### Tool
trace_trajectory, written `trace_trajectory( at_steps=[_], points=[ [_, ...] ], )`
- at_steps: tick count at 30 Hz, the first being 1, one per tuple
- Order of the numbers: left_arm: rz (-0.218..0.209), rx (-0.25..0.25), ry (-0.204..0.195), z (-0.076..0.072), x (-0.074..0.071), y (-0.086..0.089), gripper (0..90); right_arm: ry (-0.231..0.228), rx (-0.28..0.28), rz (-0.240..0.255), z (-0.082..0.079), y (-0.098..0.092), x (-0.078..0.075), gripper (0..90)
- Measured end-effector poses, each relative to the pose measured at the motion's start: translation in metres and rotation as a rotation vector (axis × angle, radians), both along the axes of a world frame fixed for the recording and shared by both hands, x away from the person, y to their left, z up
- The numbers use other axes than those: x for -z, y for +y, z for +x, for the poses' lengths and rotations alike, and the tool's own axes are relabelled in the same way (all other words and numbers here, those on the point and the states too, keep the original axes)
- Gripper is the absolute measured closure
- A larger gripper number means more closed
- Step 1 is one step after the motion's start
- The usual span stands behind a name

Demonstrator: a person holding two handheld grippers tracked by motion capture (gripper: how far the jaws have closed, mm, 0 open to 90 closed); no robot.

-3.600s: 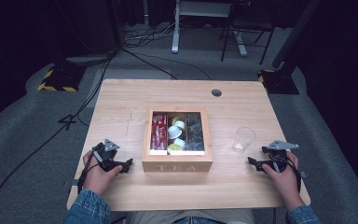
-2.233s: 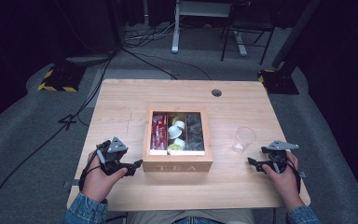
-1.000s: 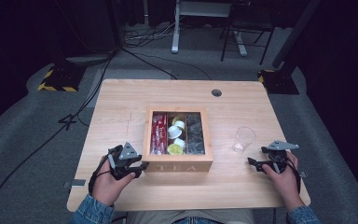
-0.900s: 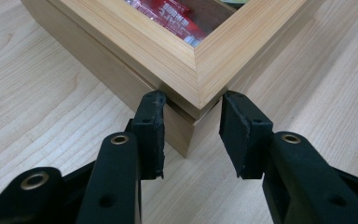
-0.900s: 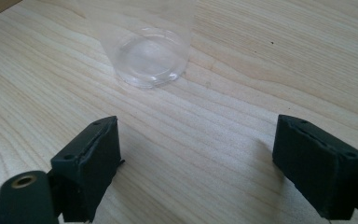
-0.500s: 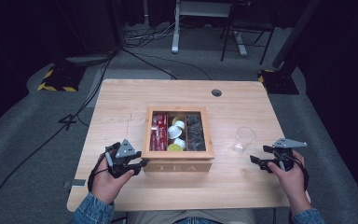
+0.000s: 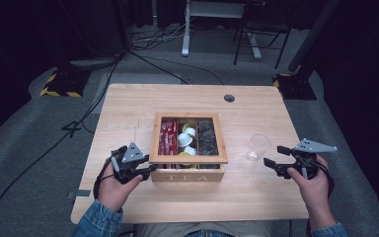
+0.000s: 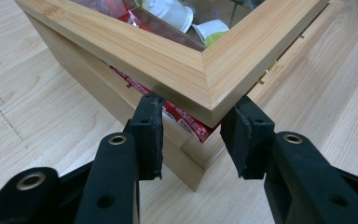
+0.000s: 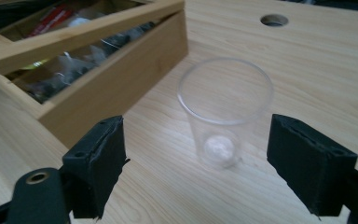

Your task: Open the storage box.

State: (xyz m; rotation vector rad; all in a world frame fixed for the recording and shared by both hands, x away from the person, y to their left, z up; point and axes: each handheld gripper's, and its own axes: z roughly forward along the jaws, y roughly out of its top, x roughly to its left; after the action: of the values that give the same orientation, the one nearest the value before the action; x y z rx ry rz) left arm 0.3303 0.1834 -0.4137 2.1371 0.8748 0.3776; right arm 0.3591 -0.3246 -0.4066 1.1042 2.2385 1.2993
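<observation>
Left tool (image 8: 193,140) pinches the lifted lid corner (image 8: 209,88); right tool (image 9: 196,163) gapes level before the cup (image 9: 223,112).

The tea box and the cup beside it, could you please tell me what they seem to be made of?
The tea box looks like light wood, perhaps bamboo, matte: fine straight grain runs along its mitred lid frame. The lid's panel seems clear, since the contents show through. The cup looks like thin clear plastic, possibly glass: the table shows through its wall.
</observation>
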Motion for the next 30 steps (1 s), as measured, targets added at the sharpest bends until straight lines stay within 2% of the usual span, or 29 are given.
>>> trace_trajectory(
  at_steps=[3,8,12,19,25,30],
  points=[
    [-0.018,-0.004,0.008,0.003,-0.001,0.000,56.9,-0.011,-0.022,0.001,0.000,0.008,-0.004,18.4],
    [-0.017,-0.002,0.003,0.007,-0.004,-0.002,55.8,-0.034,-0.114,-0.030,0.002,0.040,-0.014,16.0],
    [-0.032,-0.006,0.000,0.010,-0.007,-0.001,55.8,-0.050,-0.177,-0.058,0.005,0.066,-0.018,15.8],
    [-0.028,-0.009,-0.018,0.014,-0.009,-0.003,55.8,-0.058,-0.268,-0.098,0.011,0.104,-0.016,15.6],
    [-0.027,-0.008,-0.015,0.016,-0.009,-0.004,55.7,-0.064,-0.296,-0.125,0.014,0.123,-0.010,17.4],
    [-0.026,-0.008,-0.022,0.018,-0.009,-0.004,55.8,-0.110,-0.281,-0.153,0.019,0.131,-0.010,22.6]
  ],
)
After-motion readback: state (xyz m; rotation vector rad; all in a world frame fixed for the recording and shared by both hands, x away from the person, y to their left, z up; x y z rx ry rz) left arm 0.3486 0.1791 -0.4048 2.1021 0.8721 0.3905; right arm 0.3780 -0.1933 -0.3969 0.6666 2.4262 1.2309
